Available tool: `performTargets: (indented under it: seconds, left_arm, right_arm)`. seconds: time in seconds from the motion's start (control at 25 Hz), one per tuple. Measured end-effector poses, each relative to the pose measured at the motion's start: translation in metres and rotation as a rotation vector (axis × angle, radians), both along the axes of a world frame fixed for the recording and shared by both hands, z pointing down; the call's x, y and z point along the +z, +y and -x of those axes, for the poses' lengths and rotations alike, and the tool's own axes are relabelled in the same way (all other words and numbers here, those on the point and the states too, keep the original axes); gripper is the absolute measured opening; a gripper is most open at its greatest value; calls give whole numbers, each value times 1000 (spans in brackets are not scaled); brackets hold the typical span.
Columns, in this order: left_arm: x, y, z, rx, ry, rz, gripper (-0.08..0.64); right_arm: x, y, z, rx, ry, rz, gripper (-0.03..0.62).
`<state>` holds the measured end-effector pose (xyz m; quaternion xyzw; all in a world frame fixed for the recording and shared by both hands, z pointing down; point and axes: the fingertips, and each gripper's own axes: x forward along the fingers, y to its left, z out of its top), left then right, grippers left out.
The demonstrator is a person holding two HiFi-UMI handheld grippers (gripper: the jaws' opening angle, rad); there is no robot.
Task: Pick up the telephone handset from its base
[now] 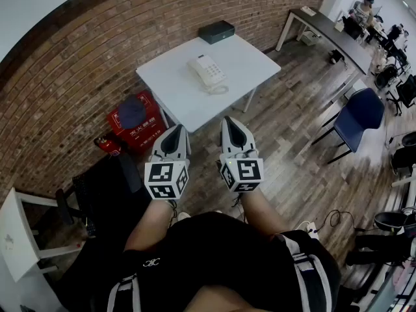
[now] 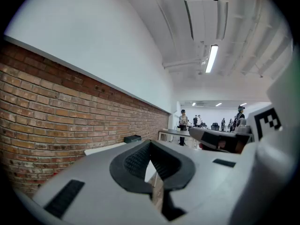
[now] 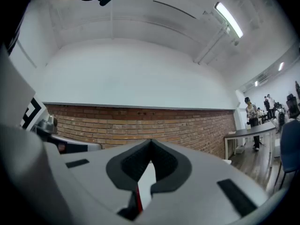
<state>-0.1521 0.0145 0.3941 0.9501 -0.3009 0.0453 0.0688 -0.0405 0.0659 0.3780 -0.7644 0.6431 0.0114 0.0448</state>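
Observation:
A white telephone (image 1: 207,70) lies in the middle of a white table (image 1: 182,99), its handset resting on the base and its coiled cord (image 1: 218,90) at the near side. Both grippers hover side by side well short of the table, roughly level and aimed at it. My left gripper (image 1: 177,130) is shut with nothing in it, its tips meeting (image 2: 150,142). My right gripper (image 1: 230,122) is also shut and empty, its jaws closed to a point (image 3: 151,141). Neither gripper view shows the telephone.
A dark box (image 1: 216,31) sits at the table's far end against the brick wall. A red box (image 1: 133,125) stands on the floor left of the table, a blue chair (image 1: 357,112) to its right. A long desk (image 1: 328,28) with people is far right.

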Motion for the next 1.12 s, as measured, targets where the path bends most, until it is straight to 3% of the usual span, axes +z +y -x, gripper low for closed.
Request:
performTargets:
  seconds: [0.4, 0.72, 1.12]
  left_arm:
    - [3, 18, -23, 2, -25, -14, 2]
    - [14, 47, -50, 7, 0, 43, 2]
    - [17, 68, -67, -2, -26, 8, 2]
  right_arm:
    - [-1, 16, -16, -34, -21, -8, -2]
    - [8, 46, -40, -54, -20, -6, -2]
    - [3, 64, -51, -92, -34, -45, -2]
